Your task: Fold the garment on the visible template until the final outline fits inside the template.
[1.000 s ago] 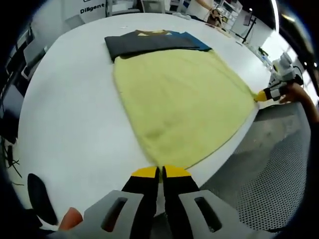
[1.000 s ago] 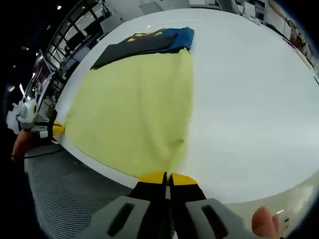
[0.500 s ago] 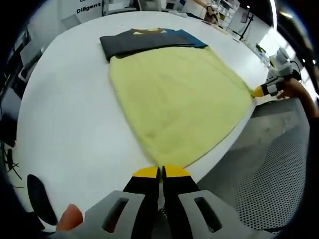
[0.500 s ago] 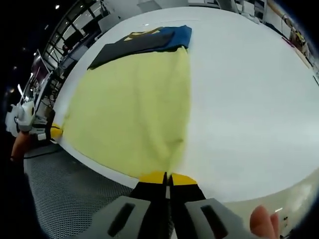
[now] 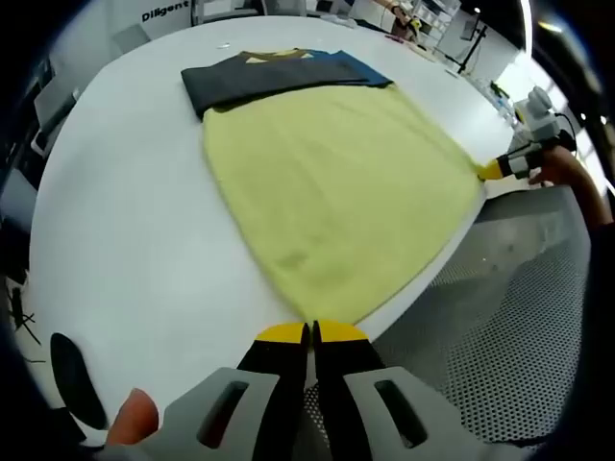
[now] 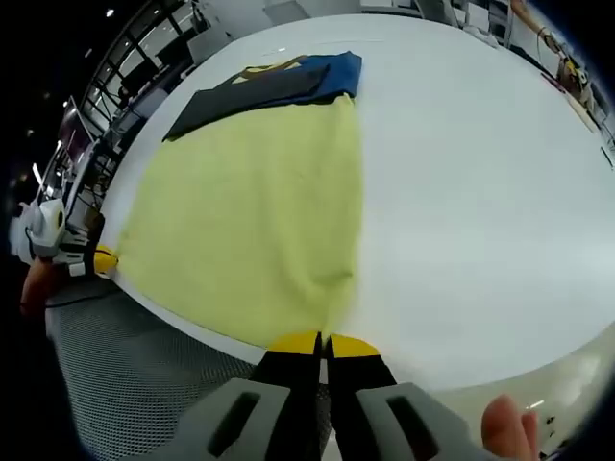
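Left gripper (image 5: 308, 332) and right gripper (image 6: 325, 343) each clench a near corner of the yellow garment (image 5: 332, 187); the cloth looks light, limp, best held at corners.

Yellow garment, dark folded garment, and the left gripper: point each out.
yellow garment (image 5: 336, 182), left gripper view, middle of the spread cloth
dark folded garment (image 6: 259, 88), right gripper view, its dark grey top layer
left gripper (image 5: 309, 333), left gripper view, between its yellow tips

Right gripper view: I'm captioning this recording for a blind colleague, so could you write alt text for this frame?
The right gripper, jaws closed, pinches one near corner of a yellow garment spread flat on a white table. The left gripper holds the other near corner at the table's edge. Beyond the yellow cloth lies a dark grey and blue folded garment.
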A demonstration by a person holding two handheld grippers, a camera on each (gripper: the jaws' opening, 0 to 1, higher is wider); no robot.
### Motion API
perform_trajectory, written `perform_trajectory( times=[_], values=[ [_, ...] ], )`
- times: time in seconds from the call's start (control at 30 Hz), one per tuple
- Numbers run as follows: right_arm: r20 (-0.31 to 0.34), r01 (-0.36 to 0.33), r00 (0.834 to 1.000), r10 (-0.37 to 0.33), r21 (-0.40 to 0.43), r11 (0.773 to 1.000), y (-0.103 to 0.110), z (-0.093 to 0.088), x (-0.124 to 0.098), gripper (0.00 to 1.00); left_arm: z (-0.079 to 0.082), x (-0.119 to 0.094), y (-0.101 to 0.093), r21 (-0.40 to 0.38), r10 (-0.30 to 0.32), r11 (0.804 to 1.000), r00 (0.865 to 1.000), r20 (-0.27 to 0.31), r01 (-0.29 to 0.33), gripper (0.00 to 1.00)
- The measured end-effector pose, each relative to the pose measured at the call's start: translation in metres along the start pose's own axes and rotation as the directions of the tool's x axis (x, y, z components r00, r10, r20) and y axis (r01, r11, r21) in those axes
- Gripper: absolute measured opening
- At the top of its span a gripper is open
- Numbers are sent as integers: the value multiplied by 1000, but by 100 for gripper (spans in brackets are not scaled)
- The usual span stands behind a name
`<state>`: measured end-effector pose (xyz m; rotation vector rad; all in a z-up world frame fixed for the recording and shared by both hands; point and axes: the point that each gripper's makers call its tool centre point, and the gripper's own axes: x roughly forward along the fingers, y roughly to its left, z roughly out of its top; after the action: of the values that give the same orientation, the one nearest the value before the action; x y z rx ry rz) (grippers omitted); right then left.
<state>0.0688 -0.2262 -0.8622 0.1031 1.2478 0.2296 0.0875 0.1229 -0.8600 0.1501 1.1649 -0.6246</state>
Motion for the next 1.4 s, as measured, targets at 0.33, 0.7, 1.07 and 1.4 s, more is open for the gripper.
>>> perform_trajectory(
  times=[0.33,0.7,1.07,1.4],
  values=[
    [66,-10,998,8,30,1000,2,22,-18,0,25,-19,-9,-41,-24,999,994,109,28,0],
    [132,-46,991,38,61,997,5,43,-35,0,55,-36,-13,-70,-29,997,977,213,45,0],
    [210,-63,977,48,67,996,8,80,-53,0,86,-52,3,-113,-16,992,950,313,54,0],
    [258,-59,965,45,45,997,8,117,-60,0,126,-62,24,-114,5,993,922,386,43,0]
  ],
)
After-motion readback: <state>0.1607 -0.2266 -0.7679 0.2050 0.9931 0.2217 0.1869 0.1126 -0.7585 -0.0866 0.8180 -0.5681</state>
